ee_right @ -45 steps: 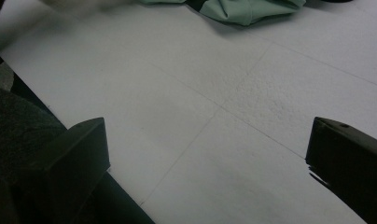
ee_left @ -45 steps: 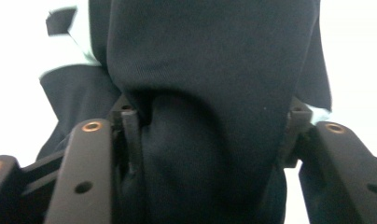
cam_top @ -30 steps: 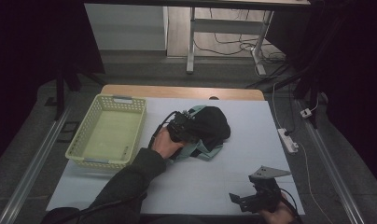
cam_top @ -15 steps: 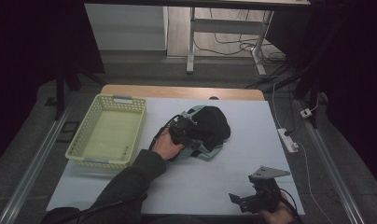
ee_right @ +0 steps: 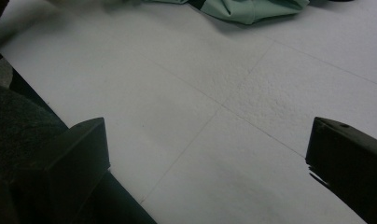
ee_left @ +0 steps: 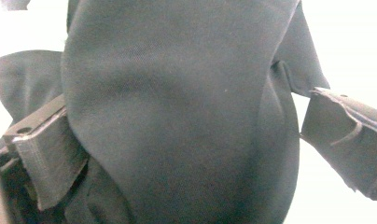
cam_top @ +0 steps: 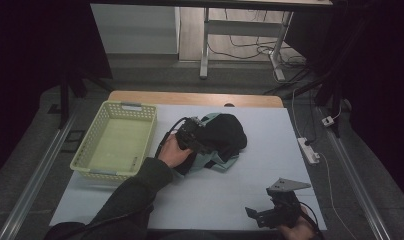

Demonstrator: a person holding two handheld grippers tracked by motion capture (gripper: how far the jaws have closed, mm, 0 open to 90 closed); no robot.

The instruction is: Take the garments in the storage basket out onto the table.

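Mid-surface, just right of the yellow basket (cam_top: 115, 142), lies the black garment (cam_top: 225, 132) on a mint-green one (cam_top: 225, 162). Left tool (cam_top: 192, 134) sits against it, jaws just opened wide, black cloth bulging between them, not pinched. Right tool (cam_top: 270, 215) rests at the near right edge of the surface (cam_top: 270, 130), jaws spread, nothing between.

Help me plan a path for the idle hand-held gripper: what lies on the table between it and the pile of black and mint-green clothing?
Nothing: in the high view bare white table separates the right hand-held gripper from the clothing pile.
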